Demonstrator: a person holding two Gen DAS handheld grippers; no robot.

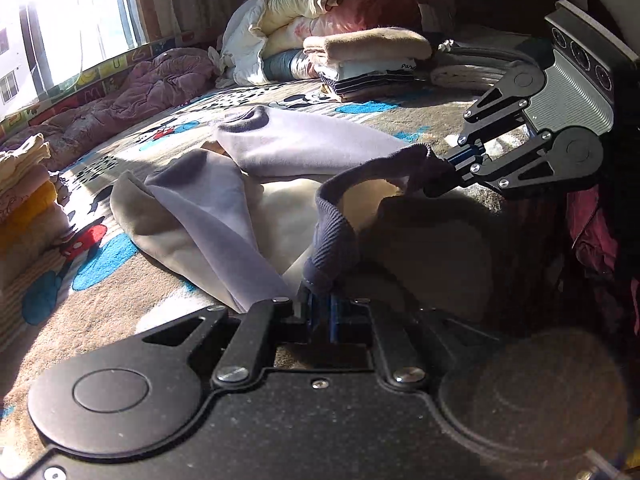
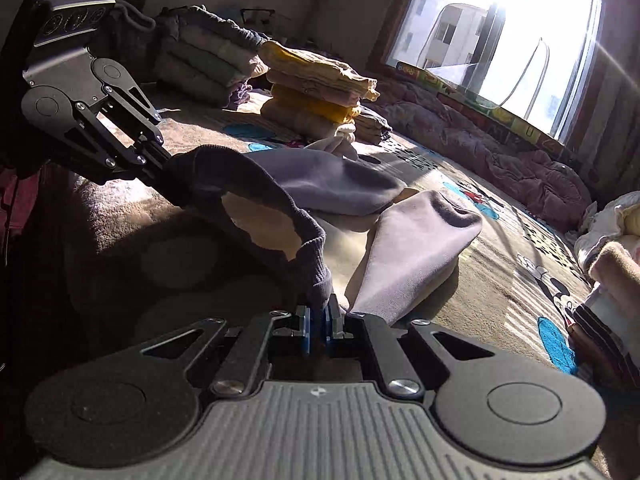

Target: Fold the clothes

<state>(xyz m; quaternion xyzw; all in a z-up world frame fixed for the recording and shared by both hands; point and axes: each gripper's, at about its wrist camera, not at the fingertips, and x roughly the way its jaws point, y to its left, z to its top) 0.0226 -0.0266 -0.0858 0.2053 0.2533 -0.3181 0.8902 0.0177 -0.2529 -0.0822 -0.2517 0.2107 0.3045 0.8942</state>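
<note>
Sitting in neat stacks around the bed (image 1: 168,320), folded clothes (image 1: 372,60) suggest much of the job is done, while the grey-and-cream sweatshirt (image 1: 280,144) is lying spread and unfolded, so its folding is only beginning. The left claw (image 1: 320,300) is clamping the dark ribbed hem (image 1: 336,232) at one end, and the right claw (image 2: 320,316) is pinching the same band at the other. The garment is stretching away from both claws, sleeves (image 2: 420,240) resting on the patterned bedspread.

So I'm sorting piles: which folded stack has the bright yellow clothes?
The stack of folded clothes nearest the window; the others are beige, grey and white.
</note>
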